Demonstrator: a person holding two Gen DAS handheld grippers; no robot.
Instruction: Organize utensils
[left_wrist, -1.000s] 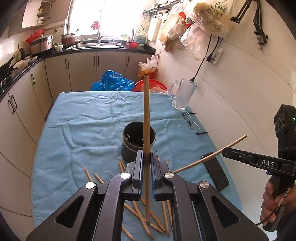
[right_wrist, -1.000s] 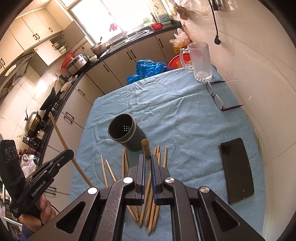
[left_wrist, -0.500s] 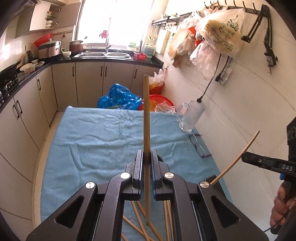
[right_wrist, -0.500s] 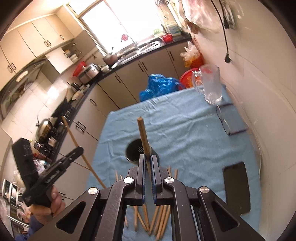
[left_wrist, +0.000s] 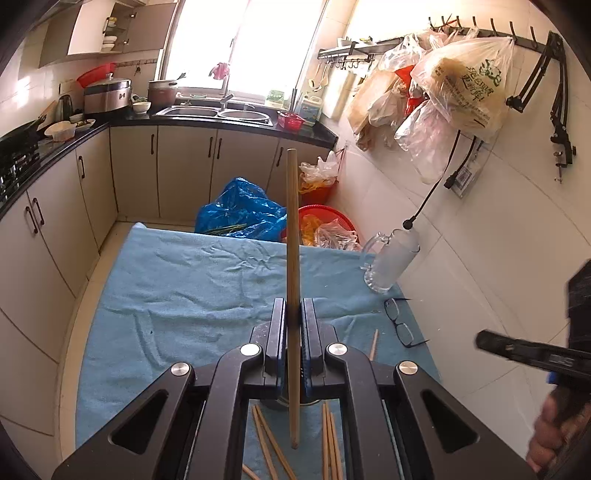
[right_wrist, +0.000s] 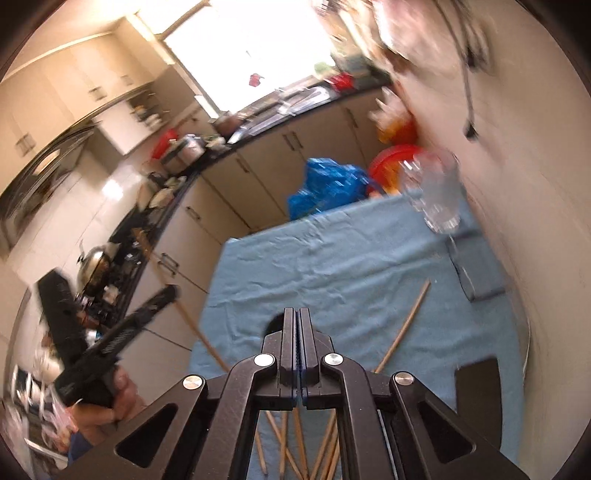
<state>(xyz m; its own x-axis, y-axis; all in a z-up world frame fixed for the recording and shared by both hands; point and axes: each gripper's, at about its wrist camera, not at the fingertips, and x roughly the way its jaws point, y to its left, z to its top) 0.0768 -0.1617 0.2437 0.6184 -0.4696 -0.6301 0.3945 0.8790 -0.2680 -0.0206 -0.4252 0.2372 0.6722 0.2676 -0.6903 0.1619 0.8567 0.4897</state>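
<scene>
My left gripper (left_wrist: 293, 317) is shut on a long wooden chopstick (left_wrist: 291, 229) that stands upright between its pads. The dark holder (left_wrist: 258, 328) is almost hidden behind the jaws. Several loose chopsticks (left_wrist: 266, 443) lie on the blue cloth below. My right gripper (right_wrist: 298, 321) is blurred; its jaws are nearly together, just opening, with nothing between them. Another chopstick (right_wrist: 410, 321) slants up to its right, lower end hidden behind the gripper. In the right wrist view a hand (right_wrist: 122, 391) holds the left gripper (right_wrist: 170, 295) at the left.
A glass mug (left_wrist: 388, 266) and spectacles (left_wrist: 402, 325) sit near the white wall on the right of the blue cloth (left_wrist: 184, 288). A dark phone (right_wrist: 476, 387) lies at the right edge. A blue bag (left_wrist: 236, 214) and red basin (left_wrist: 321, 218) stand beyond the far edge.
Both grippers have risen and moved forward over the holder. The right gripper's chopstick has left its jaws and now slants beside it. The left still grips its chopstick.
</scene>
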